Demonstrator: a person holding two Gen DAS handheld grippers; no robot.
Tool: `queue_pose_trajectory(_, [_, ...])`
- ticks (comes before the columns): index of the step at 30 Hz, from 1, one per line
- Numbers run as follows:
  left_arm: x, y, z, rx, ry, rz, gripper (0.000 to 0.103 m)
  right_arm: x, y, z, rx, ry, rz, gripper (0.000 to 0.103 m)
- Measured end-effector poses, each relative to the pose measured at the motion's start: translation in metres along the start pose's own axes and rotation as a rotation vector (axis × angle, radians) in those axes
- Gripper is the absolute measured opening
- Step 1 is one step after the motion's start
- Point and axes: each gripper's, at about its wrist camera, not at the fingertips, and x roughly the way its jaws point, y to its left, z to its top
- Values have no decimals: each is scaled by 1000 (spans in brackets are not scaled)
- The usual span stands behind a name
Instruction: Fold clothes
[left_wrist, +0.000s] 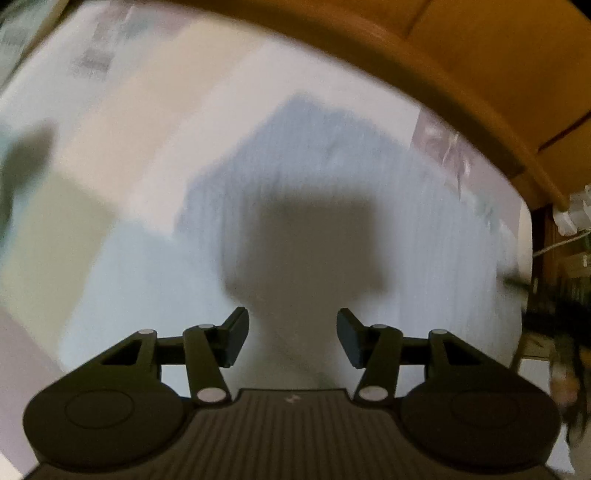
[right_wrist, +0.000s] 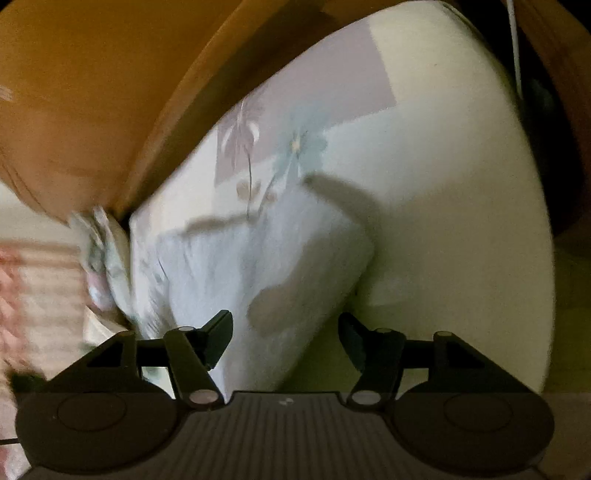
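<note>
Hovering over a pale blue garment (left_wrist: 369, 206) lying on the bed (right_wrist: 461, 221), the left gripper (left_wrist: 291, 338) has its jaws apart, empty. The right gripper (right_wrist: 286, 339) likewise gapes, holding nothing, above the garment's edge.

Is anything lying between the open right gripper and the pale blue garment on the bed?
Nothing visible does. The right gripper hangs open over the pale blue garment, with only its own shadow on the cloth.
</note>
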Motion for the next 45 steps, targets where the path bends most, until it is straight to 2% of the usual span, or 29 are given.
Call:
queue_pose_trajectory(2, [8, 5, -23, -51, 34, -3, 53, 1, -1, 9, 14, -24, -1, 49])
queue_pose_trajectory(3, [11, 8, -31, -75, 50, -9, 53, 2, 1, 13, 9, -30, -19, 23])
queue_pose_trajectory(4, [14, 10, -39, -98, 63, -13, 53, 0, 7, 15, -14, -36, -37, 15])
queue_pose_trajectory(7, [19, 11, -56, -138, 81, -29, 53, -10, 33, 21, -131, -52, -81, 10])
queue_pose_trajectory(11, [23, 7, -68, -155, 83, -64, 53, -24, 80, 14, -434, -81, -149, 10])
queue_pose_trajectory(12, [24, 6, -70, -153, 81, -71, 53, -22, 82, 13, -467, -77, -177, 10])
queue_pose_trajectory(14, [24, 3, -71, -145, 78, -80, 53, -14, 67, 16, -448, -64, -238, 11])
queue_pose_trajectory(17, [17, 0, -68, -102, 53, -71, 53, -16, 45, 25, -402, -57, -335, 24])
queue_pose_trajectory(19, [8, -1, -60, -56, 9, -64, 53, -27, 44, 28, -409, -78, -389, 24])
queue_pose_trajectory(23, [-10, -12, -25, 52, -126, -68, 54, -44, 81, 15, -605, -133, -417, 24])
queue_pose_trajectory(25, [-9, -22, 3, 106, -182, -79, 57, -34, 99, 1, -726, -95, -386, 24])
queue_pose_trajectory(28, [6, -40, 44, 160, -262, -96, 56, 9, 118, -27, -925, -3, -361, 24])
queue_pose_trajectory(30, [20, -53, 72, 190, -311, -107, 56, 28, 118, -41, -1004, 20, -372, 24])
queue_pose_trajectory(34, [57, -58, 107, 231, -356, -77, 55, 48, 105, -44, -1052, 26, -418, 24])
queue_pose_trajectory(37, [77, -52, 119, 219, -346, -79, 54, 38, 85, -41, -1018, 15, -417, 24])
queue_pose_trajectory(42, [57, -54, 108, 263, -335, -61, 54, 28, 91, -33, -956, 30, -445, 25])
queue_pose_trajectory(45, [41, -45, 84, 237, -339, -78, 56, 38, 116, -24, -995, -13, -386, 25])
